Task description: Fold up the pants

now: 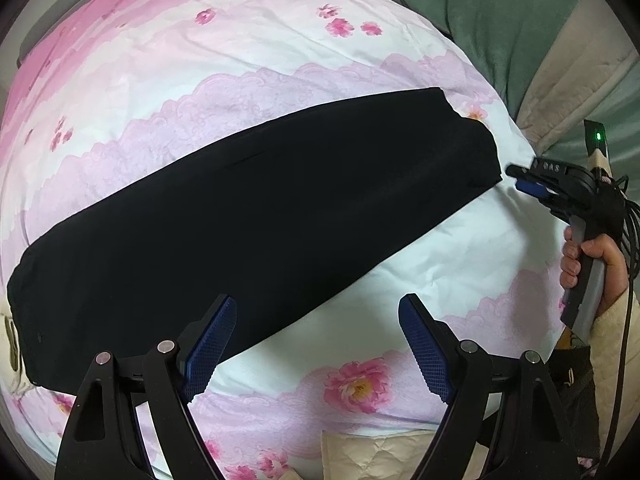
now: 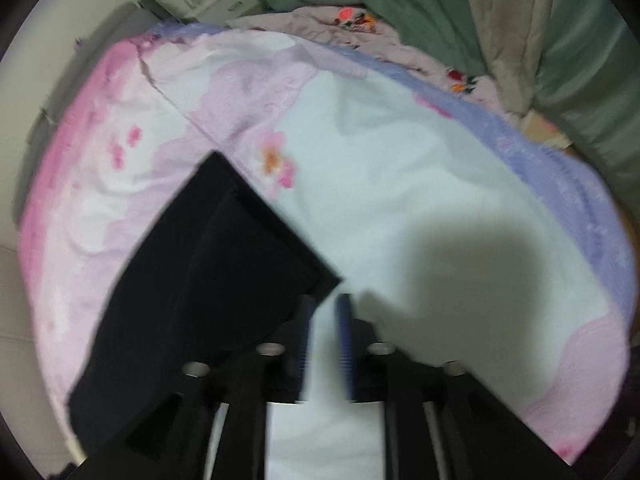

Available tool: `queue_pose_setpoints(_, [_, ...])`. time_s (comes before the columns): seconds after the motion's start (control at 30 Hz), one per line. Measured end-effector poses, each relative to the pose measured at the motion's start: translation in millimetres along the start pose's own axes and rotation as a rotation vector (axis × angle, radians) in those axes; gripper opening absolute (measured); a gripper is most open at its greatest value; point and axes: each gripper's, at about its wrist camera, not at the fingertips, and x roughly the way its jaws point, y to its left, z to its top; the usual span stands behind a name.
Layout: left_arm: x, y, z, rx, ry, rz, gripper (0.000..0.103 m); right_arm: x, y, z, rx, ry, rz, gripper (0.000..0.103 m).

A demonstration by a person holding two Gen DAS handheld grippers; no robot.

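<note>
Black pants [image 1: 260, 208], folded lengthwise into a long band, lie slantwise on a pink-flowered bed cover [image 1: 240, 40]. My left gripper [image 1: 316, 304] hangs open and wide above the band's lower edge; its left pad overlaps the cloth and its right pad is over bare cover. Nothing sits between the pads. At the band's far right end, my right gripper [image 1: 520, 178] is held by a person's hand [image 1: 592, 256], with its tips just off the cloth. In the blurred right wrist view the pants [image 2: 208, 264] end in a corner just ahead of my right gripper [image 2: 326, 300]. Its jaws stand narrowly apart with only cover between them.
A green blanket [image 1: 500, 12] and a beige quilted cloth [image 1: 580, 80] are piled beyond the bed's right side. A crumpled lilac floral cloth [image 2: 320, 20] lies at the far edge. A black cable [image 1: 628, 240] trails from the right gripper. The gripper's shadow [image 2: 460, 272] falls on the cover.
</note>
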Motion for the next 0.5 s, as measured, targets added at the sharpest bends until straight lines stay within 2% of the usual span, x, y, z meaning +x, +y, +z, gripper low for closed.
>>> queue_pose_setpoints(0.1, [-0.8, -1.4, -2.1, 0.004, 0.001, 0.005, 0.083, 4.7, 3.4, -3.2, 0.016, -0.004, 0.054, 0.035])
queue_pose_setpoints(0.3, [-0.3, 1.6, -7.0, -0.014, 0.017, 0.020, 0.083, 33.4, 15.2, 0.7, 0.025, 0.030, 0.043, 0.035])
queue_pose_setpoints(0.4, [-0.2, 0.2, -6.2, -0.014, 0.019, 0.025, 0.083, 45.5, 22.4, 4.1, -0.010, 0.052, -0.008, 0.035])
queue_pose_setpoints(0.43, [-0.6, -1.3, -5.6, -0.011, 0.018, 0.023, 0.083, 47.9, 23.1, 5.0, -0.019, 0.058, -0.016, 0.030])
queue_pose_setpoints(0.5, [-1.7, -3.3, -5.1, -0.007, 0.015, 0.020, 0.083, 51.6, 26.0, 6.0, -0.063, 0.065, -0.067, 0.007])
